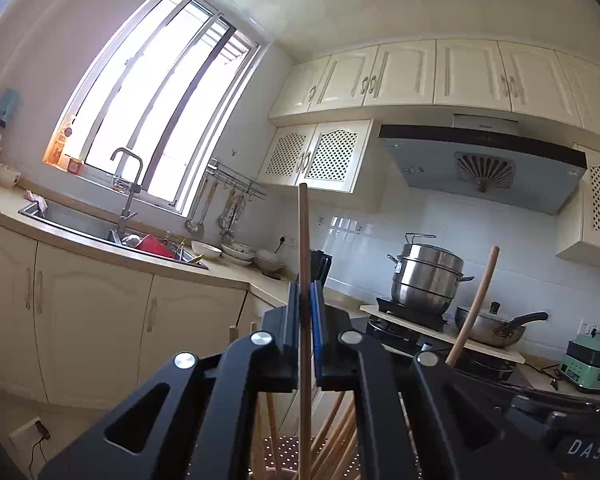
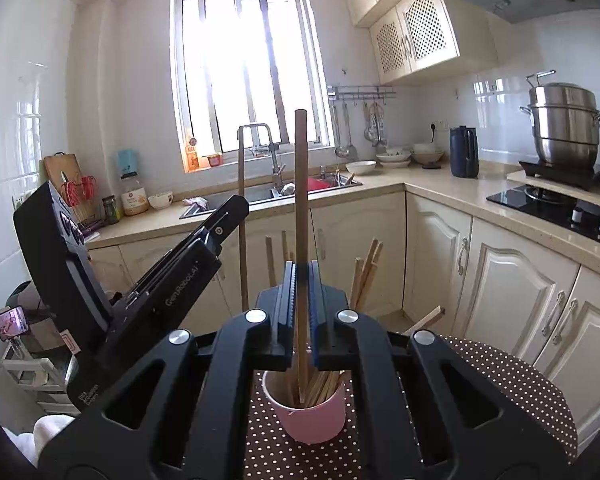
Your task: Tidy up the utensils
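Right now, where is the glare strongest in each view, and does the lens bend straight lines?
Left wrist view: the window is blown out to white and its frame bows strongly; the cabinets curve too. Right wrist view: the window glares again, washing out the tap before it; the wall tiles at the left edge bend. Both views darken at the corners.

Kitchen with white tiled walls (image 2: 480, 120) and a bright sliding window (image 2: 244, 68) above the sink (image 2: 228, 196). Cream base cabinets (image 2: 512, 280) carry a beige L-shaped countertop (image 2: 432, 190). Cream wall cabinets (image 1: 400, 72), two with lattice doors, flank a range hood (image 1: 480, 168). Daylight floods the room.
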{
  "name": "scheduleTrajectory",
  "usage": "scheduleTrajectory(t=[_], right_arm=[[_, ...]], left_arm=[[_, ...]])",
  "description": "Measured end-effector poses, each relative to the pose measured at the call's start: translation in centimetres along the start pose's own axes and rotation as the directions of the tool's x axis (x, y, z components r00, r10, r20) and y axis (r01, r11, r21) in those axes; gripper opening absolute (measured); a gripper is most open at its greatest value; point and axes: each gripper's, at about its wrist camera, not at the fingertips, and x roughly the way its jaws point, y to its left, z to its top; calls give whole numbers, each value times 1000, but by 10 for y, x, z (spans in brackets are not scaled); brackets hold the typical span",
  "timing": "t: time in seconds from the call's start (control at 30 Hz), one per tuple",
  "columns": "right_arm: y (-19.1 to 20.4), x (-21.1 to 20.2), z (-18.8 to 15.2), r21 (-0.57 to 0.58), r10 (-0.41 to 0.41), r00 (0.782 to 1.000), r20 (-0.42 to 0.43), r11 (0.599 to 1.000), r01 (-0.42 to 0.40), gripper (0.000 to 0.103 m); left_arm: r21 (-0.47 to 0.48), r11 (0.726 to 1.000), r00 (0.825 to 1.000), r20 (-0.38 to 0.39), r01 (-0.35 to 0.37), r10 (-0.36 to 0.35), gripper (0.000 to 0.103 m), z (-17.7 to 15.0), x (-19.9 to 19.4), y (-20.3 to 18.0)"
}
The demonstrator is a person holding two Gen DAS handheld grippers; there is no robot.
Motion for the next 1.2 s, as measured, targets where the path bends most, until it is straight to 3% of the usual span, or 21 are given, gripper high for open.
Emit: scheduleTrajectory(t=[0.5, 0.6, 0.8, 0.93, 1.1, 1.2], right_arm=[[-6, 22, -26, 27, -15, 996, -85, 999, 18, 7], [-8, 21, -29, 43, -28, 995, -98, 999, 33, 7], [-5, 19, -32, 35, -44, 992, -122, 998, 48, 7], [-4, 17, -38, 37, -38, 989, -144, 998, 44, 7], [0, 18, -53, 27, -21, 980, -198, 999, 27, 7], [5, 19, -66, 20, -24, 974, -225, 999, 29, 7]], left_arm=[[26, 1000, 991, -134, 10, -6, 6, -41, 0, 16], [26, 1000, 989, -149, 2, 2, 32, -40, -3, 19], [49, 999, 986, -165, -7, 15, 33, -38, -10, 21], [0, 1000, 975, -221, 2, -2, 33, -42, -15, 37], [-92, 996, 926, -376, -14, -22, 35, -52, -12, 77], [-136, 990, 866, -500, -48, -26, 35, -66, -11, 96]])
